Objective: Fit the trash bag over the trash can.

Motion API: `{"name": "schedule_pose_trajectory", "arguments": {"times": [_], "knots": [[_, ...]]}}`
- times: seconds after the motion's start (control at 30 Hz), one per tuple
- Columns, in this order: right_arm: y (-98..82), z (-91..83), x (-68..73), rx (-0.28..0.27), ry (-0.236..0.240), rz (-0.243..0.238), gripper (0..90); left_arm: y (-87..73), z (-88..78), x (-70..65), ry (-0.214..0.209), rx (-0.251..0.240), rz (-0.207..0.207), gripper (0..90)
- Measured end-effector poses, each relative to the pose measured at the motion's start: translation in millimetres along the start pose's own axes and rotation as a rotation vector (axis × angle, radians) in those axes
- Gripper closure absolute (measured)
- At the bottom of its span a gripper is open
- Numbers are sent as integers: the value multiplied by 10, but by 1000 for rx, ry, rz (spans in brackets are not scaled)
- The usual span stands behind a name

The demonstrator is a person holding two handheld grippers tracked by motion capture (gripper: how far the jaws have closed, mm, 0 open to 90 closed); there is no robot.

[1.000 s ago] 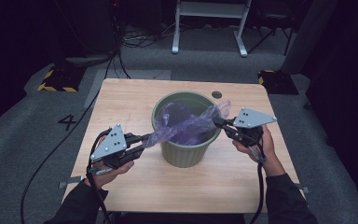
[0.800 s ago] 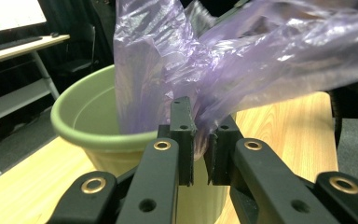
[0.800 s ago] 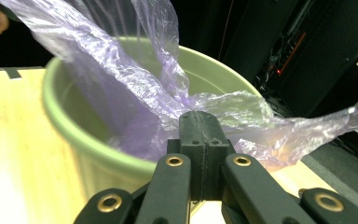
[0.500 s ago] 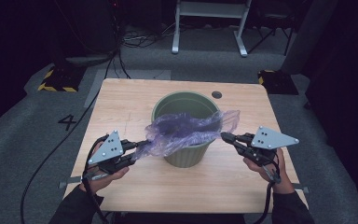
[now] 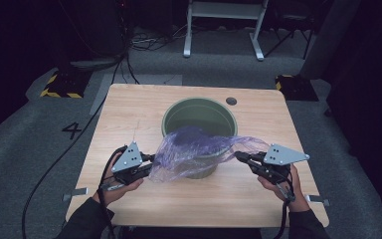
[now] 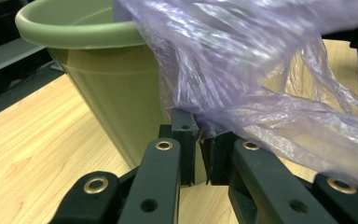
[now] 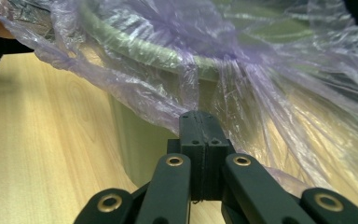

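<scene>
My pale wooden worktop [image 5: 144,114] stands on grey carpet [image 5: 25,134] in a dark room. Both my left tongs [image 5: 150,160] and right tongs [image 5: 238,156] clench the purple bag [image 5: 194,149], stretched nine to three o'clock across the green bin [image 5: 199,114].

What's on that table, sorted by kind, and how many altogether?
Bins: 1, the green bin
Plastic bags: 1, the purple bag, held between the left gripper and right gripper
Grippers: 2
Total: 4
</scene>
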State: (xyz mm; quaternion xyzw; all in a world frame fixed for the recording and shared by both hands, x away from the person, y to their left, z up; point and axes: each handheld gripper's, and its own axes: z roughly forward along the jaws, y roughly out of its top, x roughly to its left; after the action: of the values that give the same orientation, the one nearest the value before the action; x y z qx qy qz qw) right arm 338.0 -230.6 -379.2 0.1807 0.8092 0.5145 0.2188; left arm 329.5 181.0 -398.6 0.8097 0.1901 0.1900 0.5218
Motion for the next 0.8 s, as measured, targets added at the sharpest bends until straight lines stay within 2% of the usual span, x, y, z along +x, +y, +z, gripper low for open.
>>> {"name": "schedule_pose_trajectory", "arguments": {"times": [0.1, 0.13, 0.23, 0.3, 0.43, 0.57, 0.67, 0.8], "knots": [[-23, 15, -3, 3, -28, 2, 900, -5, 10, 2, 0, -3, -2, 846], [-28, 9, -3, -6, -40, -1, 821, -4, 10, -3, -2, -6, -4, 846], [-24, -62, 31, -36, -27, -10, 710, 0, 15, -19, 0, -9, 0, 848], [-9, -128, 65, -57, -31, -20, 601, 4, 11, -20, 1, -9, 4, 847], [43, -269, 103, -88, -45, -28, 456, 10, -1, -14, -3, -16, -7, 848], [130, -395, 113, -136, -120, -24, 336, 16, 3, -10, 2, -14, -4, 848], [211, -470, 74, -164, -174, -11, 295, 13, 16, 0, 2, -12, -6, 845], [297, -522, -16, -200, -251, 9, 303, 6, 34, 7, 5, -8, -9, 819]]}}
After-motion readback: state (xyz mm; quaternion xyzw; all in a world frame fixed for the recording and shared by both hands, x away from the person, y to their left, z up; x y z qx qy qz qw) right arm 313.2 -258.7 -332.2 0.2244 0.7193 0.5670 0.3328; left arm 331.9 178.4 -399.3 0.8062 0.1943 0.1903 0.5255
